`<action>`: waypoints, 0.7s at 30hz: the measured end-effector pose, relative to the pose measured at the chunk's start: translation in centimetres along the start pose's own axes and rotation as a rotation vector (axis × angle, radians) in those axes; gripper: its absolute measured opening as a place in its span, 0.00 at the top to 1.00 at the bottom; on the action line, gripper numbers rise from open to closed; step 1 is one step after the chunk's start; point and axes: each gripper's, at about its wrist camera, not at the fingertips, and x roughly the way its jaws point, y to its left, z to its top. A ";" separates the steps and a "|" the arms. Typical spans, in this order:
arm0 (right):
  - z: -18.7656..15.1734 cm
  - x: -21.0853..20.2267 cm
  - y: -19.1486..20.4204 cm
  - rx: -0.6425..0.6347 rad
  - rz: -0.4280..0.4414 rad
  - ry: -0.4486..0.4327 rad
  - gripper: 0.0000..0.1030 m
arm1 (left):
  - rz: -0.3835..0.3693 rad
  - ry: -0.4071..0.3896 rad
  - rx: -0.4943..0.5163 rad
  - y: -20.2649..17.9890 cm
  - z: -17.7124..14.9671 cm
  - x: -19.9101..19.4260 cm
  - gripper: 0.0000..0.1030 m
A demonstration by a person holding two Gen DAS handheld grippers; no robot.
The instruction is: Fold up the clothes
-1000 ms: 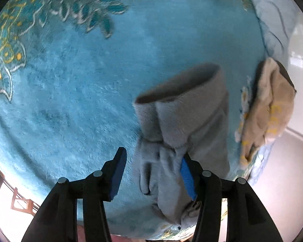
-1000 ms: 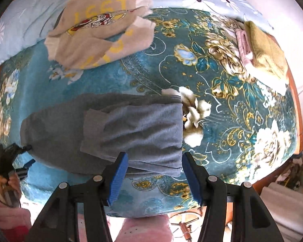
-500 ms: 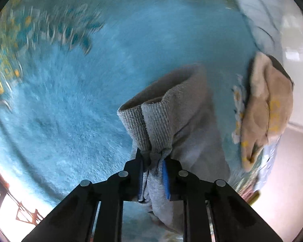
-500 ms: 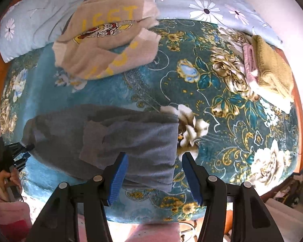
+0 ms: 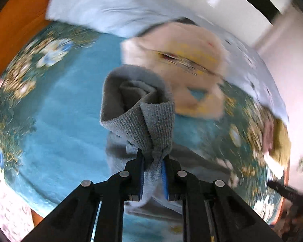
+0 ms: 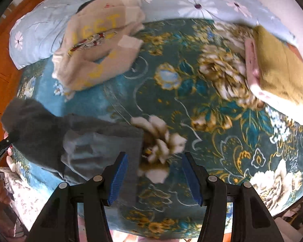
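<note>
In the left wrist view the left gripper is clamped on the ribbed cuff end of the grey garment, which bunches up from the teal blanket toward the camera; beyond the garment lies a beige sweatshirt, blurred. The pinch takes only a narrow bunch of cuff — I judge it could slip out, or the layers could skew, if the end is swung over quickly. In the right wrist view the right gripper stands wide open with nothing between its fingers, hovering over the garment's near edge, where the cloth lies partly doubled on the blanket. Only this view shows the garment's whole spread, and the stack of folded cloths well to the garment's right — while only the left view shows the grip itself.
</note>
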 end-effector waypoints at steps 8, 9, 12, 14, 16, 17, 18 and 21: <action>-2.7 0.7 -6.0 0.065 0.013 0.029 0.42 | 0.062 0.194 0.270 -10.4 -5.2 4.8 0.86; -3.0 0.8 -6.7 0.073 0.015 0.033 0.42 | 0.072 0.214 0.286 -11.1 -5.8 5.4 0.86; -4.0 1.0 -8.9 0.098 0.020 0.044 0.42 | 0.095 0.262 0.320 -12.8 -7.2 6.8 0.85; -4.6 1.2 -10.1 0.113 0.023 0.049 0.42 | 0.121 0.278 0.353 -13.7 -7.7 7.3 0.81; -4.6 1.2 -9.8 0.125 0.026 0.048 0.42 | 0.110 0.294 0.360 -14.0 -7.6 7.2 0.77; -4.6 1.3 -9.7 0.131 0.027 0.048 0.42 | 0.093 0.297 0.356 -13.9 -7.5 6.9 0.71; -4.7 1.3 -9.6 0.137 0.028 0.047 0.42 | 0.075 0.299 0.352 -13.8 -7.3 6.6 0.63; -4.2 1.6 -8.0 0.142 0.050 0.038 0.42 | 0.023 0.284 0.347 -13.2 -6.5 5.3 0.60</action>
